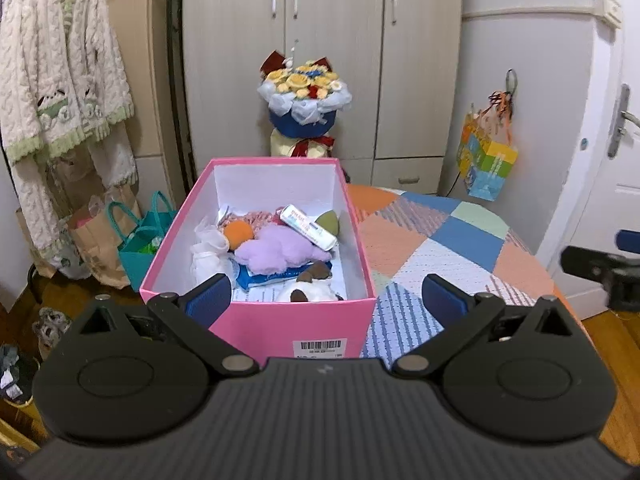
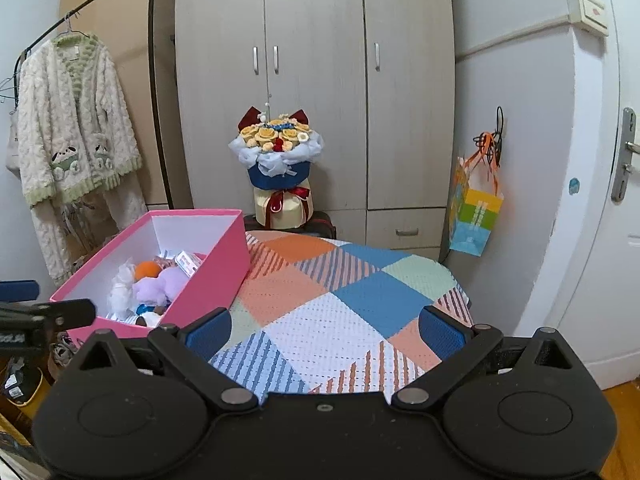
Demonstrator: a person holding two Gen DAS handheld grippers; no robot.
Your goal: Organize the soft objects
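A pink box [image 1: 200, 240] with a white inside stands on the left part of the patchwork-covered table [image 1: 460, 248]. It holds a purple plush [image 1: 280, 252], an orange ball [image 1: 238, 232], a white soft item [image 1: 208, 256], a white tube [image 1: 308, 226], a blue packet [image 1: 272, 278] and a brown-and-white plush [image 1: 310, 286]. My left gripper [image 1: 328, 300] is open just in front of the box's near wall, with nothing between its fingers. My right gripper [image 2: 326, 330] is open over the bare tablecloth [image 2: 340, 300], to the right of the pink box [image 2: 224, 264].
A flower bouquet [image 1: 306, 96] stands behind the table before a wardrobe [image 1: 320, 20]. A fluffy robe [image 1: 60, 72] hangs at left above paper and teal bags [image 1: 136, 236] on the floor. A colourful gift bag [image 2: 474, 212] hangs on the right wall, near a door [image 2: 608, 160].
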